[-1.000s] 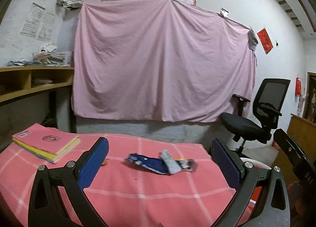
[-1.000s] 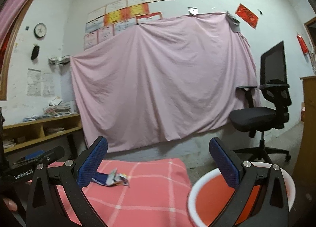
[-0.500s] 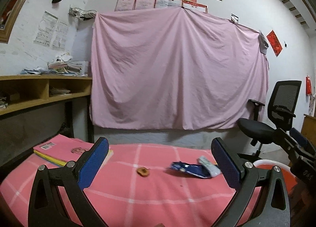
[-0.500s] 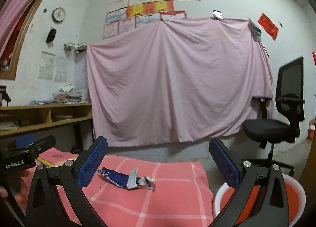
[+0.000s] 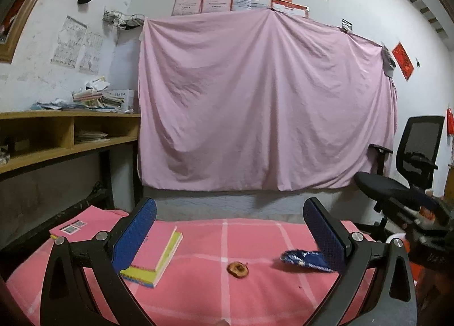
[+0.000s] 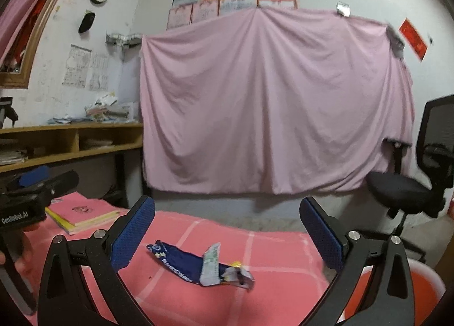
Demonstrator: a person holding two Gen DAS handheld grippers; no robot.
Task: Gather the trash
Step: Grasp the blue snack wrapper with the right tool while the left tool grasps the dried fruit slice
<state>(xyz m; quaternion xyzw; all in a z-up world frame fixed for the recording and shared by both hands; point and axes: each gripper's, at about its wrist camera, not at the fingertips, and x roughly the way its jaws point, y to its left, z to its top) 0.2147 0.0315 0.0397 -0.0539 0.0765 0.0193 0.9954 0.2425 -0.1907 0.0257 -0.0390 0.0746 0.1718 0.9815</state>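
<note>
The left gripper (image 5: pixel 229 229) has its two blue fingers (image 5: pixel 134 233) spread wide apart, and nothing sits between them that they touch. Under them lies a table with a pink cloth (image 5: pixel 198 292). Down between the fingers, a bit nearer the right one, rests a small round brown scrap (image 5: pixel 238 269). A crumpled blue wrapper (image 5: pixel 302 260) lies just by the right finger, and part of it hides behind that finger. A pink book (image 5: pixel 159 252) with yellow page edges lies by the left finger, partly behind it. Far past the fingers hangs a big pink sheet (image 5: pixel 264 104) on the wall. Off past the right finger stands a black office chair (image 5: pixel 408 167).

From the right wrist camera, the right gripper (image 6: pixel 227 226) also has its blue fingers (image 6: pixel 133 231) far apart, and they are closing in a little. They hold nothing. The blue wrapper (image 6: pixel 195 265) lies flat on the pink cloth (image 6: pixel 176 294) below the gap, a bit nearer the left finger, and no finger touches it. Its far end is torn open, with white and a bit of yellow showing. Past the right finger, low down, sits a red bin with a white rim (image 6: pixel 425 286). Beyond the left finger lie the pink book (image 6: pixel 85 212) and the other gripper (image 6: pixel 34 192), with a hand (image 6: pixel 24 255) under it.
</note>
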